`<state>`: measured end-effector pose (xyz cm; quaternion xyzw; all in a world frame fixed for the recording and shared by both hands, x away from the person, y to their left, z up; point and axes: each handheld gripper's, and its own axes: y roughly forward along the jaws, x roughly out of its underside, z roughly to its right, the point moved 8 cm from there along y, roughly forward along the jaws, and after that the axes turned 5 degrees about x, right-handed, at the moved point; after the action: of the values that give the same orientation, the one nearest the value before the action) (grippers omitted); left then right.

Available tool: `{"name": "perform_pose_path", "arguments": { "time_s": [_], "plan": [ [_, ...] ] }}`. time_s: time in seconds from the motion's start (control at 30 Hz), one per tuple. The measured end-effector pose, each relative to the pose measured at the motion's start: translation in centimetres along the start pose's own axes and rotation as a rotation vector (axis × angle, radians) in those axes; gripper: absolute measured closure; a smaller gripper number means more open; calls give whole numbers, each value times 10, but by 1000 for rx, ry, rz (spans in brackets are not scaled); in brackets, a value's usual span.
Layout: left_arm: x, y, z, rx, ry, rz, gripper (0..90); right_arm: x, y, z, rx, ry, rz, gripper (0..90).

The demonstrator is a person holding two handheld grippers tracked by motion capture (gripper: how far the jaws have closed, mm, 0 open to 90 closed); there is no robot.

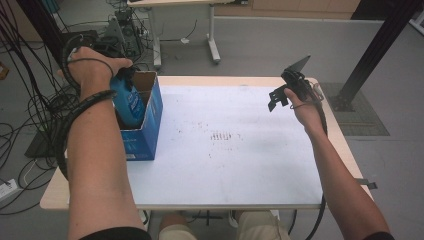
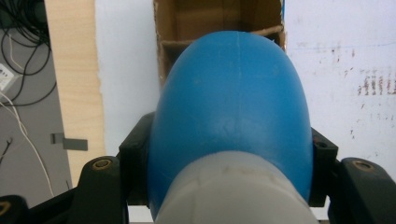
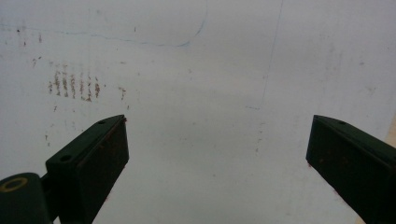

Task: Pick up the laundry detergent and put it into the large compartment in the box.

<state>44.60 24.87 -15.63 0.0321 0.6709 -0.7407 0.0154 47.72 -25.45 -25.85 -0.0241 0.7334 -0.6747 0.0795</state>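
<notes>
My left gripper (image 1: 120,75) clenched on blue bottle (image 1: 129,102), long axis near upright, base already inside blue box (image 1: 150,125) at table's 9 o'clock. My right gripper (image 1: 282,92) released, empty, at 2 o'clock.

A white sheet (image 1: 235,150) covers most of the table (image 1: 345,155), whose pale wooden edge shows at three and nine o'clock. Rusty brown specks (image 1: 222,136) mark the sheet near its middle. On the grey floor, black cables (image 1: 30,100) tangle at nine o'clock, and a second table's white legs (image 1: 212,35) stand at twelve o'clock.
</notes>
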Motion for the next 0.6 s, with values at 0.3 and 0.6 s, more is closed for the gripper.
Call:
{"name": "perform_pose_path", "arguments": {
  "time_s": [0.3,0.6],
  "plan": [
    [5,24,4,-20,9,-3,378,0,1,0,5,1,-2,57],
    [7,45,8,-27,14,0,378,0,2,-2,8,-6,-2,57]
  ]
}}
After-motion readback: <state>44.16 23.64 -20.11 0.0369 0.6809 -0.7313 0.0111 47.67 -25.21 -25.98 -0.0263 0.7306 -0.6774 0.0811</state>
